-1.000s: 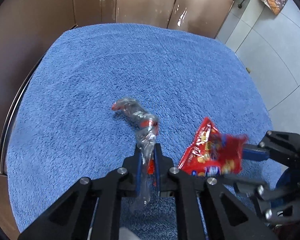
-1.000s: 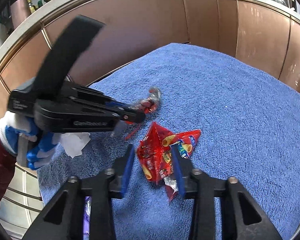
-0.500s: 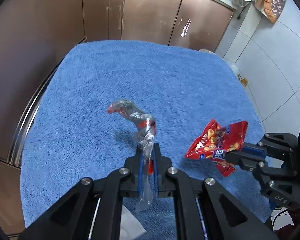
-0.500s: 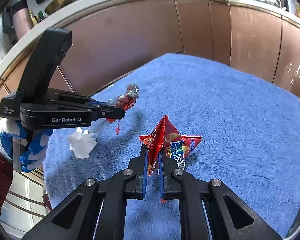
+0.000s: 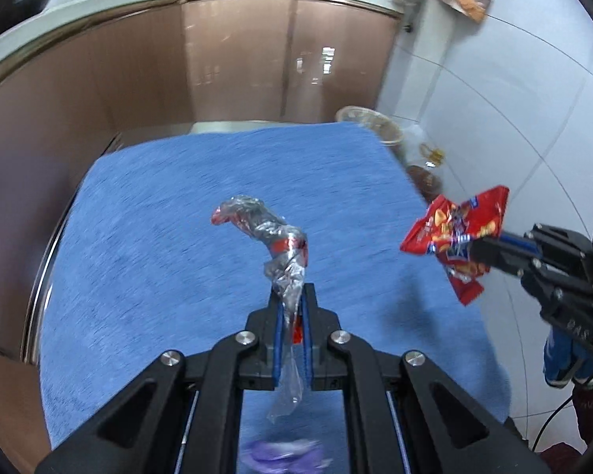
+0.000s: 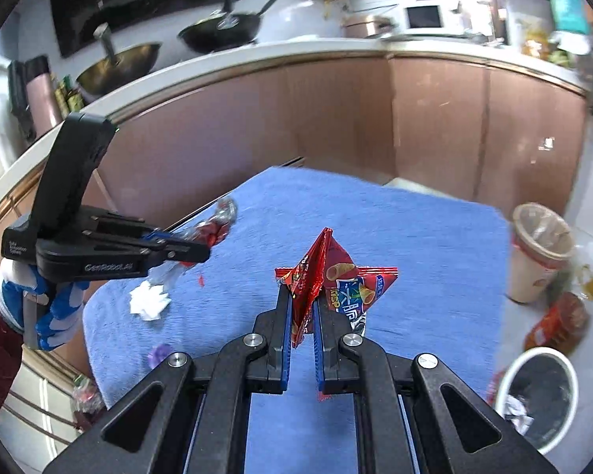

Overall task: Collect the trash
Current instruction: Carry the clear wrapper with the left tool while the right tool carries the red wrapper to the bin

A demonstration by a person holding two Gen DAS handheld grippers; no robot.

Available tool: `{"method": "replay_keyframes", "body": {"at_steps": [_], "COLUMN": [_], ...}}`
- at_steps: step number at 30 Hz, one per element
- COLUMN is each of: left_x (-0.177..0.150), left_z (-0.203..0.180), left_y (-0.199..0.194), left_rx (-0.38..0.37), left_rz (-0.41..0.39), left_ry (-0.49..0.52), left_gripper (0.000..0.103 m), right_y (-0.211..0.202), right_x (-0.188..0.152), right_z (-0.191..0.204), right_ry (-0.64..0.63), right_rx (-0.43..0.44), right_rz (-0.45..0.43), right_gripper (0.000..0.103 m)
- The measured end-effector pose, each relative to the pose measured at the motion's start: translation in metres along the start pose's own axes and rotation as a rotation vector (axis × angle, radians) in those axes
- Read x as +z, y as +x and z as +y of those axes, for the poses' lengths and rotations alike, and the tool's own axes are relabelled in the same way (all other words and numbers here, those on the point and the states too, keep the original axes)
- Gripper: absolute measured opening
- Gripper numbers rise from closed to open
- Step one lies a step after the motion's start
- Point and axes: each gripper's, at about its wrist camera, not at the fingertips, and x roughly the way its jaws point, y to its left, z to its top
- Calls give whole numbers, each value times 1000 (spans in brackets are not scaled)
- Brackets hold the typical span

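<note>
A: What has the left tool (image 5: 292, 304) got?
B: Its blue pads are pinched on a twisted clear wrapper (image 5: 274, 245) with red print, held up above the blue towel (image 5: 158, 237)

A: And the right tool (image 6: 301, 306)?
B: Clamped on a red snack bag (image 6: 328, 276), also lifted off the towel

A: What lies on the towel?
B: A crumpled white tissue (image 6: 149, 301) and a small purple scrap (image 6: 159, 353), near the left edge; a white bin (image 6: 535, 395) stands on the floor at the right
</note>
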Motion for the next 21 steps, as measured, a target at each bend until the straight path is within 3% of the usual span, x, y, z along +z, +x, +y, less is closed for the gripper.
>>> {"method": "replay_keyframes", "body": {"at_steps": [11,17,21], "left_x": [55,70,78], "left_z": [-156,-243,-281], "left_y": [61,121,165], "left_rx": [-159,-217,-232], "left_rz": [41,123,186], "left_ry": [188,274,301], "left_gripper": [7,7,7], "right_y": [-79,-85,-71], "right_x": [-34,-63,-83], "right_z": [-145,-217,-257], "right_ry": [192,301,360], "right_rx": [-242,-347,-389], "right_rz": [-59,-46,-16], "right_gripper": [9,9,9]}}
